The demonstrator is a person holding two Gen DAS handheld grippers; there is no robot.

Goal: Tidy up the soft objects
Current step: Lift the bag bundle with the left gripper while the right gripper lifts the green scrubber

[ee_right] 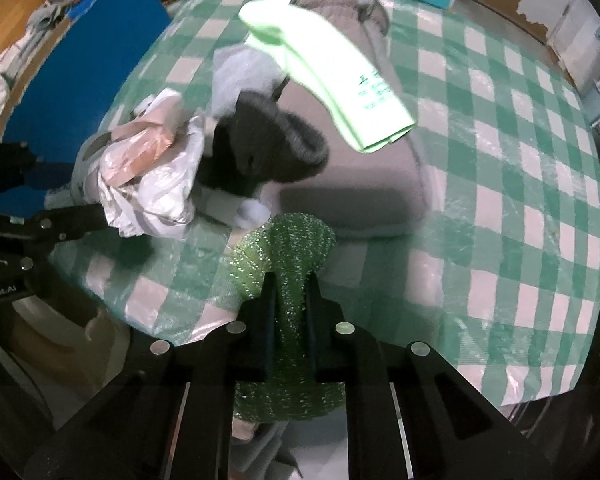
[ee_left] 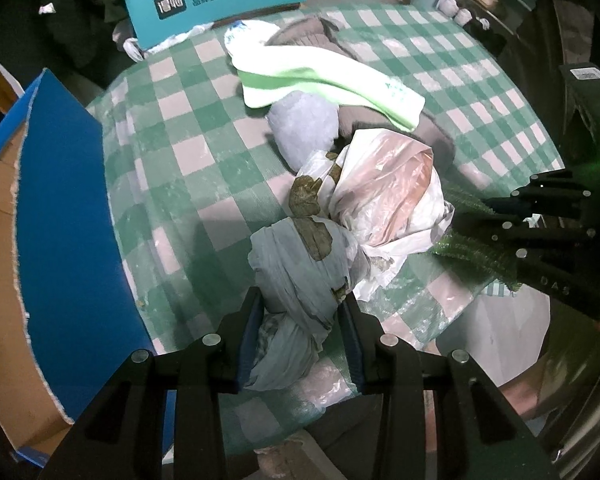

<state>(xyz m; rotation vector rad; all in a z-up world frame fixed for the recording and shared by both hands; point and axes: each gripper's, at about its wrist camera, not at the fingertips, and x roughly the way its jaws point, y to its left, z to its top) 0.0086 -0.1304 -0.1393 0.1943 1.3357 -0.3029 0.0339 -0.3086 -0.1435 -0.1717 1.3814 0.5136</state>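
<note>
Your left gripper (ee_left: 300, 332): jaws clenched on crumpled grey plastic bag (ee_left: 296, 280); your right gripper (ee_right: 291, 292): jaws clenched on sparkly green mesh cloth (ee_right: 288, 248), above green-checked table (ee_right: 500, 160)

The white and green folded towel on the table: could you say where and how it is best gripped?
Grip the folded towel at its near end, which overhangs the grey cushion, coming from above: that free, layered edge gives two fingers something thin to pinch.

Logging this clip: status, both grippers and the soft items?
Left gripper shut on grey plastic bag. Right gripper shut on green sparkly cloth. Towel, cushions piled on table beyond.
</note>
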